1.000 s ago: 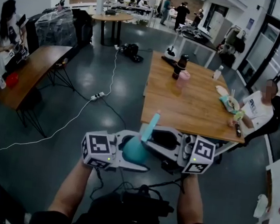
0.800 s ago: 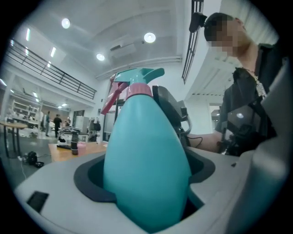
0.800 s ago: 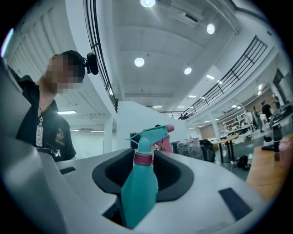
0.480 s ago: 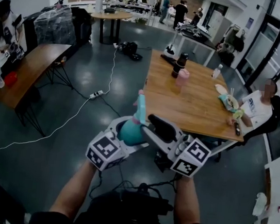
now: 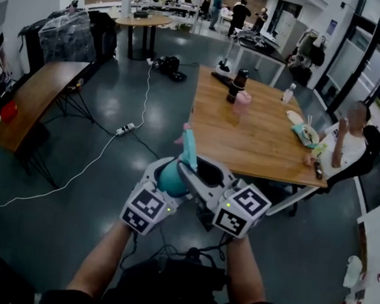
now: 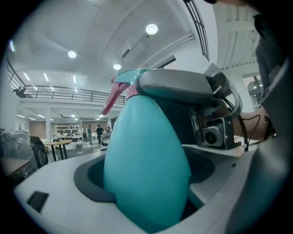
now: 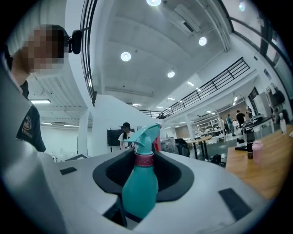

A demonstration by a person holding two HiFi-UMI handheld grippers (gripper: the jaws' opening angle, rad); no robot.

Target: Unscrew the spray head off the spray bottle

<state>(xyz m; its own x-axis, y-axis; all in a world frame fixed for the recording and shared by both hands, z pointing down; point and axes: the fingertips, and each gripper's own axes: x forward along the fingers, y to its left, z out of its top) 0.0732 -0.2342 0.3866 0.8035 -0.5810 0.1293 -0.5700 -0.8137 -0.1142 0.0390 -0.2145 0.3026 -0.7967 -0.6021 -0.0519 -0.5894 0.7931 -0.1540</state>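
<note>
A teal spray bottle (image 5: 172, 178) is held up in front of me, its spray head (image 5: 188, 144) pointing up and away. My left gripper (image 5: 164, 185) is shut on the bottle's fat body (image 6: 146, 169), which fills the space between its jaws. My right gripper (image 5: 195, 171) reaches in from the right at the height of the neck. In the right gripper view the pink collar (image 7: 145, 160) and teal spray head (image 7: 146, 135) stand between its jaws. Those jaws have just been closing, with dark gaps still showing on both sides of the collar. The pink trigger (image 6: 112, 98) juts to the left.
A wooden table (image 5: 257, 144) stands ahead on the right with a dark flask (image 5: 235, 86), a pink cup (image 5: 242, 101) and a small bottle (image 5: 288, 92). A person (image 5: 346, 145) sits at its right end. Another wooden table (image 5: 36, 95) is on the left. A cable and power strip (image 5: 127, 129) cross the floor.
Both grippers have swung closer together and slightly up in the view. The bottle has come from leaning right to nearly upright. The right gripper now sits at the bottle's neck.
</note>
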